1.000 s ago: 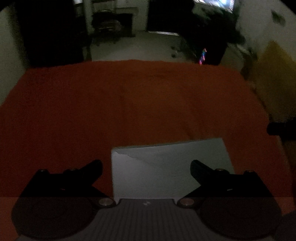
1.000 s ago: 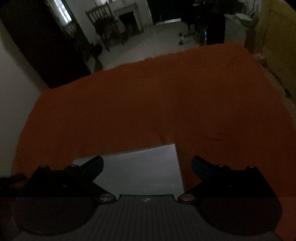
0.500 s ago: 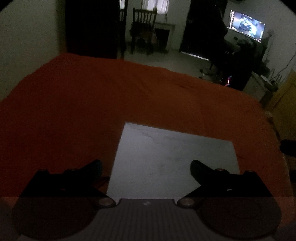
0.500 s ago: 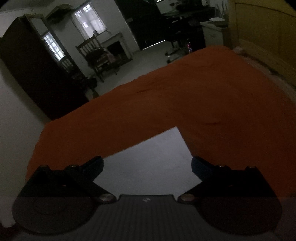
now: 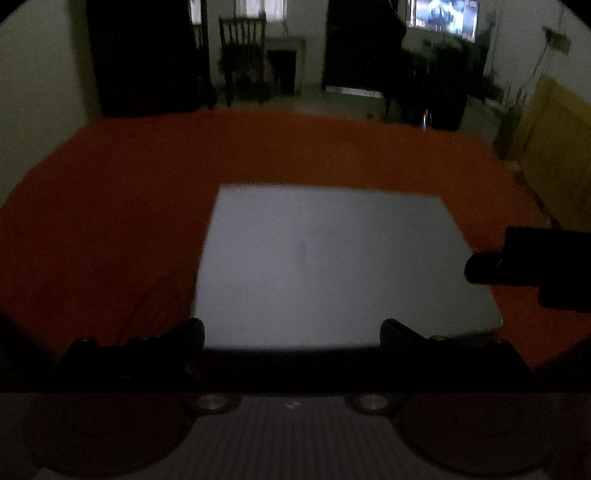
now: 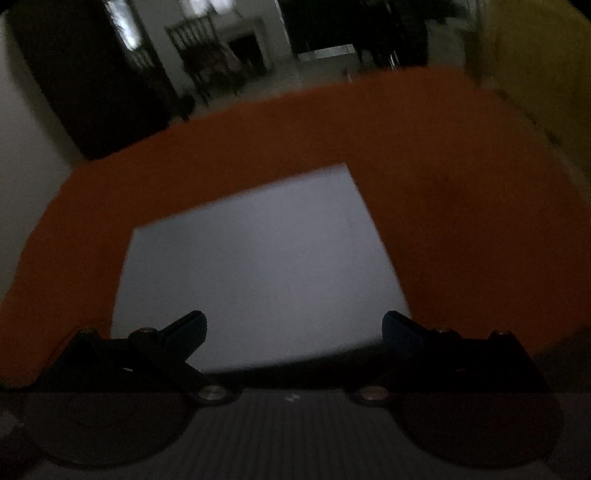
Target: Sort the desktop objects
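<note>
Left hand-held gripper (image 5: 291, 332) wide open, right hand-held gripper (image 6: 294, 325) wide open, both holding nothing, white sheet (image 5: 325, 266) on orange desk (image 5: 110, 221), dim room, chair (image 5: 242, 55) behind.

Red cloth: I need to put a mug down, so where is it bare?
The red cloth is bare left of the white sheet and beyond its far edge, up to the cloth's far rim. It is tighter at the sheet's right edge, where the right tongs reach in.

Dim room beyond the fingers

A wooden chair (image 5: 242, 55) stands far ahead; a lit screen (image 5: 441, 14) glows farther right; a yellow panel (image 5: 554, 147) sits rightward.
</note>
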